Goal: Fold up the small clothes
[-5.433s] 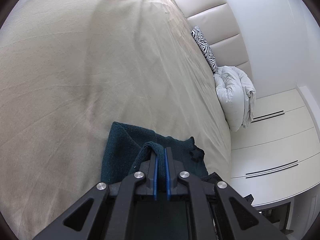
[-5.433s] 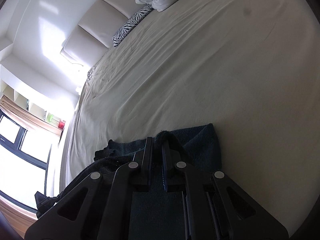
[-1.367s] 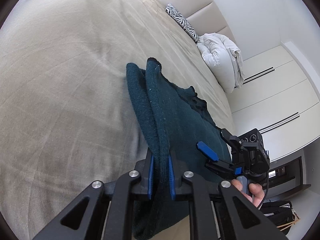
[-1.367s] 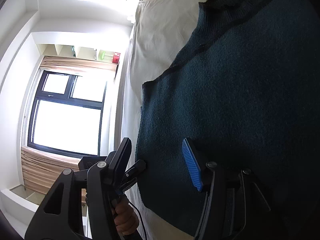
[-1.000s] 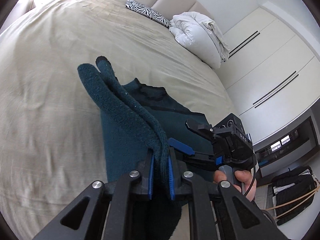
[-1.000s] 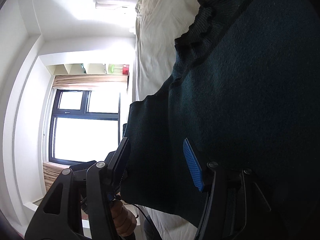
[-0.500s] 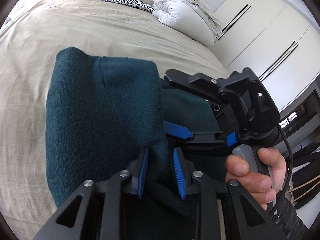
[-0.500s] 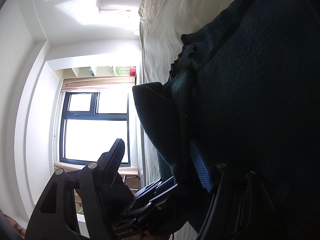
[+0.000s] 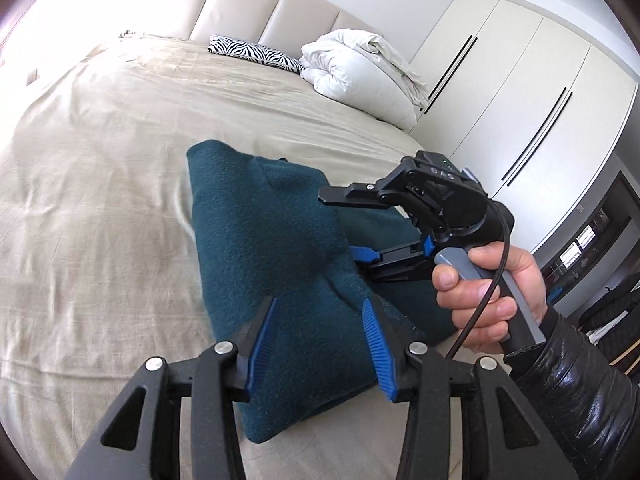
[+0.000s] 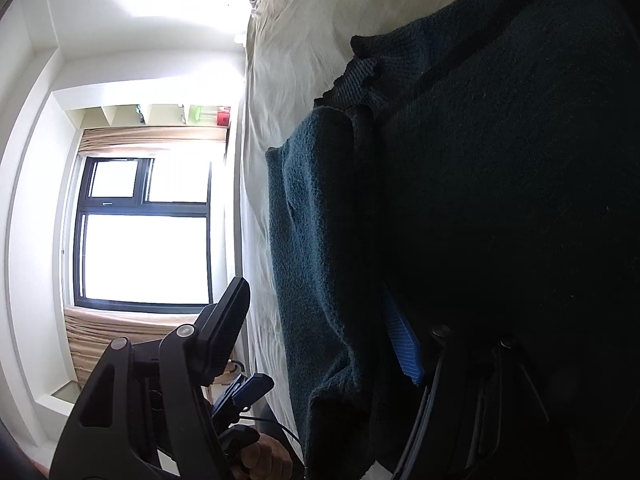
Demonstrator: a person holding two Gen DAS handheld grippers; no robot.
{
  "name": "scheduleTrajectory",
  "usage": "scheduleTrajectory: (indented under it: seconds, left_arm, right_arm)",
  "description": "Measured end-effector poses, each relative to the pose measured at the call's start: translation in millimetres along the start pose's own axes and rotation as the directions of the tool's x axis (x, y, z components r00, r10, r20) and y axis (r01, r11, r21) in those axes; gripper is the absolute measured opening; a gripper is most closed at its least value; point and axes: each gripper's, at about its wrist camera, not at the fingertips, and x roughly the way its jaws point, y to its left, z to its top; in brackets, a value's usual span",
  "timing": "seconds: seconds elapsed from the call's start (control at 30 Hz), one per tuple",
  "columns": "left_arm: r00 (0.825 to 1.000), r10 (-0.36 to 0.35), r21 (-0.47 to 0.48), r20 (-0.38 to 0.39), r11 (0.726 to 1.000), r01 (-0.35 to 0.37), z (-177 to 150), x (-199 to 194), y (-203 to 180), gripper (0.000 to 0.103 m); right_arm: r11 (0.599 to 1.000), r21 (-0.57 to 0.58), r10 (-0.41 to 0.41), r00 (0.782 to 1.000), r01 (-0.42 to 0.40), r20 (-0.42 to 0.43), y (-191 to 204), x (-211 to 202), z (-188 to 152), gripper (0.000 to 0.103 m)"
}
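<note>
Bedding comes first: the wide beige bedsheet [image 9: 100, 184] carries the dark teal knitted sweater [image 9: 276, 248], folded over near the bed's close edge. It looks soft, thick and floppy, likely best pinched at a doubled hem or corner. Jaws of the left gripper [image 9: 318, 340] are opening, fabric loose between them. The right gripper [image 9: 356, 226] stands apart, one finger under the fold.
</note>
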Motion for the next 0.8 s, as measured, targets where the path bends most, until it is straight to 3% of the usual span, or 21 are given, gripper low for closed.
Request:
scheduleTrajectory:
  seconds: [0.1,0.3,0.47,0.57,0.8]
  left_arm:
    - [0.999,0.016,-0.033,-0.045,0.999,-0.018,-5,16,8,0.046]
    - [0.998,0.034,-0.024,-0.048,0.999,-0.035,-2,29,2,0.046]
    - [0.999,0.033,-0.034,-0.04,0.999,-0.035,-3,25,1,0.046]
    - [0.999,0.029,-0.026,-0.034,0.999,-0.029,-2,21,-2,0.046]
    - [1.0,0.011,0.011,-0.015,1.0,-0.01,9,14,-23,0.047]
  right_arm:
    - [0.999,0.003,-0.049,0.999,0.049,-0.012,6,4,-4,0.064]
    - [0.989,-0.013,-0.15,0.988,0.15,-0.038,16,18,-15,0.063]
    - [0.969,-0.035,-0.247,0.968,0.246,-0.038,18,27,-19,0.019]
    - [0.961,-0.063,-0.273,0.962,0.271,-0.021,21,22,-22,0.013]
    - [0.945,-0.119,-0.302,0.952,0.305,0.043,34,-22,-18,0.012]
